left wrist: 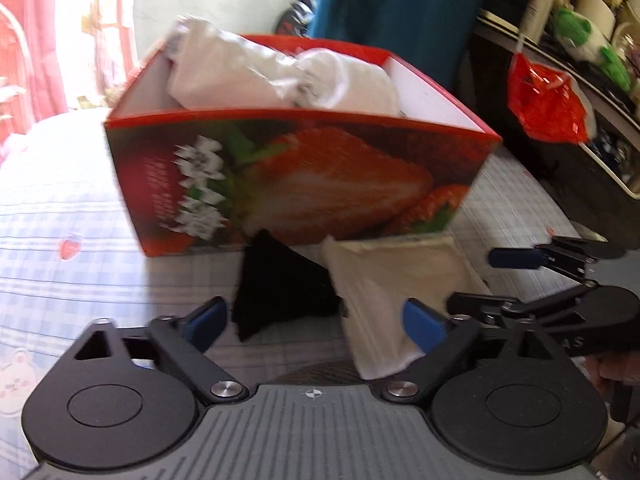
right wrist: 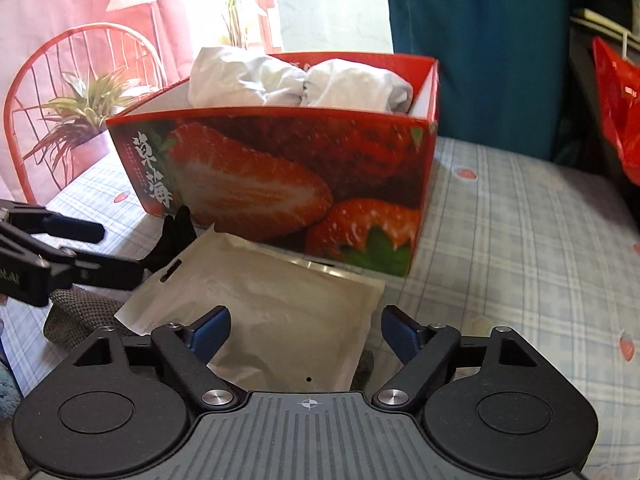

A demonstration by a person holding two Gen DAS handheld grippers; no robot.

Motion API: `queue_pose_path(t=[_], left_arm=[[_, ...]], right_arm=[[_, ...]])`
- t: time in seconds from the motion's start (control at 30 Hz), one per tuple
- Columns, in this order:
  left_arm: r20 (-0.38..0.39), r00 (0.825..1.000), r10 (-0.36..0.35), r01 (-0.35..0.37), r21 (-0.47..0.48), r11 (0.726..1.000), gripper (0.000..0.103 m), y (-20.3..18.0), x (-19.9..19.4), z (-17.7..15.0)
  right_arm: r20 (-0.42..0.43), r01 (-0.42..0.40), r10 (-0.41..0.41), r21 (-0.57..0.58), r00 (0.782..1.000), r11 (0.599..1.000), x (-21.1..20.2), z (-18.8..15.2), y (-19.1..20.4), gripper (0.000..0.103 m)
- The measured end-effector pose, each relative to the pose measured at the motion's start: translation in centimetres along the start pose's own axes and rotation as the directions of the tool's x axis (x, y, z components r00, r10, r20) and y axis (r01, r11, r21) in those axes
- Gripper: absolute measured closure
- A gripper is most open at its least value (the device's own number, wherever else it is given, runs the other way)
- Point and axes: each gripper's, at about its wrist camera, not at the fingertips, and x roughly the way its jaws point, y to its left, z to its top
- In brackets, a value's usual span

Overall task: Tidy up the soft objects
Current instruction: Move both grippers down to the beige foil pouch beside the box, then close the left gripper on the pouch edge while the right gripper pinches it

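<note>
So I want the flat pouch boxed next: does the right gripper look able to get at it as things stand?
Probably yes. The right gripper is open with the flat pouch lying directly ahead between its fingers, nothing on top. The strawberry box sits behind it, and the left gripper is off to the side.

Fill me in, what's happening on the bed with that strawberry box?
A person holds a gripper in each hand over a checked bedsheet. The strawberry box already holds white bundled cloth. In front of it lie a pale flat pouch and a black cloth. The left gripper and right gripper are both open, holding nothing.
</note>
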Motion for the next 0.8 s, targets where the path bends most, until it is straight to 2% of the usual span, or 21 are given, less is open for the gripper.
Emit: queue_pose_path(t=[0.07, 0.17, 0.4, 0.5, 0.57, 0.67, 0.8], left_arm=[[-0.031, 0.999, -0.042, 0.042, -0.009, 0.999, 0.028, -0.2, 0.8, -0.1], [-0.063, 0.994, -0.094, 0.091, -0.048, 0.995, 0.035, 0.0, 1.8, -0.4], [-0.093, 0.981, -0.167, 0.157, -0.111, 0.981, 0.042, 0.4, 4.0, -0.5], [-0.098, 0.974, -0.207, 0.193, -0.134, 0.972, 0.047, 0.5, 4.8, -0.3], [-0.088, 0.969, -0.229, 0.216, -0.137, 0.967, 0.064, 0.5, 4.8, -0.3], [-0.073, 0.973, -0.219, 0.209, -0.118, 0.971, 0.075, 0.3, 4.5, -0.2], [-0.062, 0.974, -0.217, 0.209, -0.115, 0.971, 0.078, 0.3, 3.9, -0.1]], right_arm=[[-0.011, -0.018, 0.018, 0.01, 1.0, 1.0, 0.3, -0.2, -0.2, 0.027], [-0.023, -0.039, 0.04, 0.027, 0.999, 0.999, 0.8, -0.4, -0.4, 0.027], [-0.013, -0.076, 0.077, 0.079, 0.997, 0.994, 1.2, -0.6, -1.2, 0.027], [-0.013, -0.087, 0.089, 0.101, 0.996, 0.991, 1.4, -0.7, -1.5, 0.027], [-0.011, -0.088, 0.09, 0.115, 0.996, 0.989, 1.5, -0.8, -1.6, 0.027], [-0.006, -0.094, 0.096, 0.143, 0.995, 0.985, 1.6, -0.7, -1.7, 0.027], [0.002, -0.11, 0.111, 0.175, 0.994, 0.978, 1.7, -0.7, -1.8, 0.027]])
